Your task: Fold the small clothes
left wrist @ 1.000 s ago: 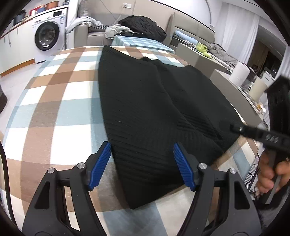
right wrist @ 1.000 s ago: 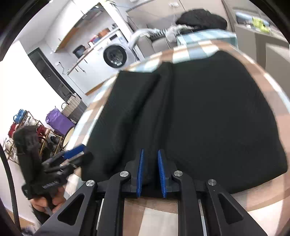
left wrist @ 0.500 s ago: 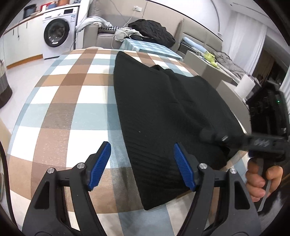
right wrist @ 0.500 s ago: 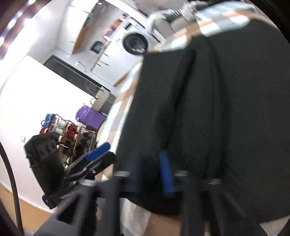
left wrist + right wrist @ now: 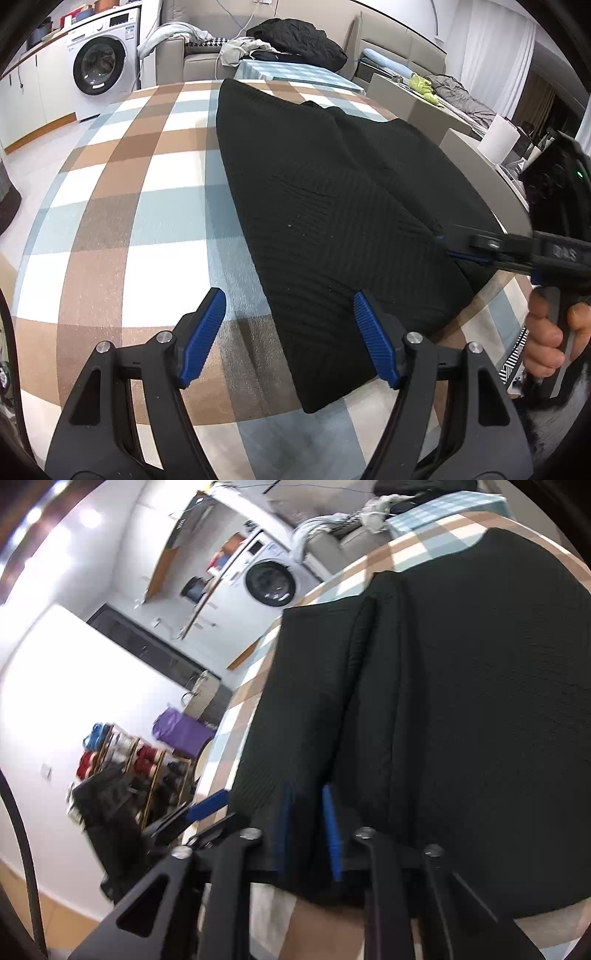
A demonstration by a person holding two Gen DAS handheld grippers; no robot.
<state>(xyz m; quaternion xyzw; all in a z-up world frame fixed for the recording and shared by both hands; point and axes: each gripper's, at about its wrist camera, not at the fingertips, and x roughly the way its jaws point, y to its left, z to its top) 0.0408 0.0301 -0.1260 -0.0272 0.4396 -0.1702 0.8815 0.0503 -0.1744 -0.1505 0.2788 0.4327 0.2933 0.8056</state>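
A black ribbed knit garment (image 5: 332, 206) lies folded lengthwise on the checked tablecloth (image 5: 140, 206). My left gripper (image 5: 288, 336) hovers open over the garment's near corner; the cloth's edge runs between its blue pads without touching them. It also shows at the table's left edge, left gripper (image 5: 216, 812). My right gripper (image 5: 307, 830) sits low at the garment's (image 5: 461, 709) near hem. Its jaws are opening, with dark knit fabric still lying between the blue pads. A hand (image 5: 550, 343) holds this right gripper (image 5: 452, 247) at the garment's right edge.
The round table's edge (image 5: 491, 295) curves close on the right. Behind the table stand a washing machine (image 5: 99, 62), a sofa with piled clothes (image 5: 295, 37) and a paper roll (image 5: 498, 138). A shelf of spools (image 5: 122, 753) and a purple bag (image 5: 181, 727) stand on the floor.
The right gripper slid in along the garment's right edge and rolled to one side. Its pads stand wider apart than half a second ago. The left gripper stayed open and almost still.
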